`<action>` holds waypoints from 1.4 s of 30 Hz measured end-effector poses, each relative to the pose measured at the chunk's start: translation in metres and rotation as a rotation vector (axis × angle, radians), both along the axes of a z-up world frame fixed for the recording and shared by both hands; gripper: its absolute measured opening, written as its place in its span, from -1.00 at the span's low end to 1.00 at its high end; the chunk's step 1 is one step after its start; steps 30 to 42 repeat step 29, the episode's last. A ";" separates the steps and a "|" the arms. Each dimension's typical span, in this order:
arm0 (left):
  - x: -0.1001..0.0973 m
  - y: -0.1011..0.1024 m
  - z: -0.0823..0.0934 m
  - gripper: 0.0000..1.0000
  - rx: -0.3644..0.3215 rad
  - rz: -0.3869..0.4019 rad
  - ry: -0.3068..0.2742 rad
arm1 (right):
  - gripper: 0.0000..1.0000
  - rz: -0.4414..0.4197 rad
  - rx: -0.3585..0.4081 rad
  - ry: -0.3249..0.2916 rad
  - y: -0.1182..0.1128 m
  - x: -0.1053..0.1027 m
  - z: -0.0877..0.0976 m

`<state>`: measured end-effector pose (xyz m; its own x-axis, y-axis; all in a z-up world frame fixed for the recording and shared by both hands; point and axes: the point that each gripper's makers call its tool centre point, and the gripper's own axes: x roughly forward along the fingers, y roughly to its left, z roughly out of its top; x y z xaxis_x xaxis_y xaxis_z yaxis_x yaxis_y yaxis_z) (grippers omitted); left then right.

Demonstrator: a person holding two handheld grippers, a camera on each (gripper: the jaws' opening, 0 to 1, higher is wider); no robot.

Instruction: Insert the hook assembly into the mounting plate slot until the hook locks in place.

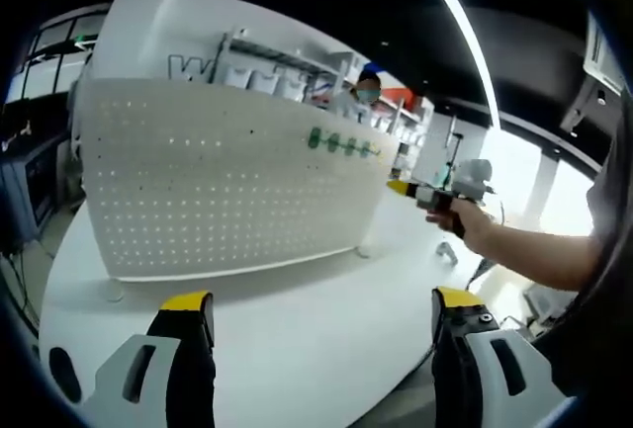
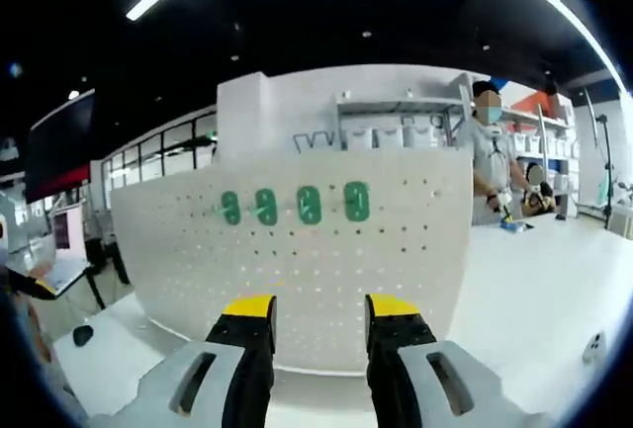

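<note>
I see a white perforated mounting plate [image 2: 297, 250] standing upright on a white table [image 1: 297, 339]. Four green hooks [image 2: 310, 205] sit in a row across its upper part. In the right gripper view, my right gripper [image 2: 318, 307] faces the plate just below the hooks, jaws apart and holding nothing. In the left gripper view, my left gripper [image 1: 321, 307] is spread wide, empty, farther back from the plate. A person [image 2: 492, 156] stands behind the table.
</note>
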<state>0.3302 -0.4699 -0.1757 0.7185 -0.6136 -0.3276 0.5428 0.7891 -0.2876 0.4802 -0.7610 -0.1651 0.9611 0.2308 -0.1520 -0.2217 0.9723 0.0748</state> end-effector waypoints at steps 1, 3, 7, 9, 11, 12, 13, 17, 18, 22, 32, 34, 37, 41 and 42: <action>0.000 0.000 0.000 0.85 0.001 0.000 0.000 | -0.10 0.008 0.000 0.010 0.004 -0.005 -0.004; -0.001 0.001 -0.001 0.86 0.002 0.001 0.002 | -0.01 0.032 0.000 0.032 0.013 -0.016 -0.014; -0.001 0.002 -0.003 0.87 0.003 0.006 0.003 | 0.02 0.075 -0.002 0.063 0.032 -0.040 -0.028; -0.002 0.002 -0.004 0.88 0.004 0.006 0.006 | 0.04 0.090 0.000 0.077 0.040 -0.049 -0.034; -0.002 0.003 -0.005 0.89 0.008 0.007 0.009 | 0.12 0.096 0.012 0.091 0.044 -0.056 -0.038; -0.002 0.003 -0.006 0.89 0.010 0.007 0.009 | 0.15 0.096 0.014 0.095 0.047 -0.060 -0.040; -0.002 0.003 -0.006 0.90 0.011 0.007 0.010 | 0.19 0.095 0.017 0.096 0.048 -0.064 -0.041; -0.003 0.002 -0.008 0.91 0.010 0.009 0.013 | 0.37 0.115 -0.018 0.147 0.059 -0.084 -0.060; -0.003 0.002 -0.008 0.91 0.010 0.009 0.013 | 0.39 0.118 0.003 0.148 0.061 -0.087 -0.063; -0.004 0.001 -0.008 0.92 0.012 0.006 0.013 | 0.46 0.135 0.019 0.188 0.066 -0.102 -0.076; -0.006 0.002 -0.010 0.93 0.017 0.006 0.017 | 0.49 0.165 0.027 0.207 0.074 -0.120 -0.077; -0.006 0.002 -0.010 0.93 0.017 0.006 0.017 | 0.49 0.165 0.027 0.207 0.074 -0.120 -0.077; -0.006 0.002 -0.010 0.93 0.017 0.006 0.017 | 0.49 0.165 0.027 0.207 0.074 -0.120 -0.077; -0.006 0.002 -0.010 0.93 0.017 0.006 0.017 | 0.49 0.165 0.027 0.207 0.074 -0.120 -0.077; -0.006 0.002 -0.010 0.93 0.017 0.006 0.017 | 0.49 0.165 0.027 0.207 0.074 -0.120 -0.077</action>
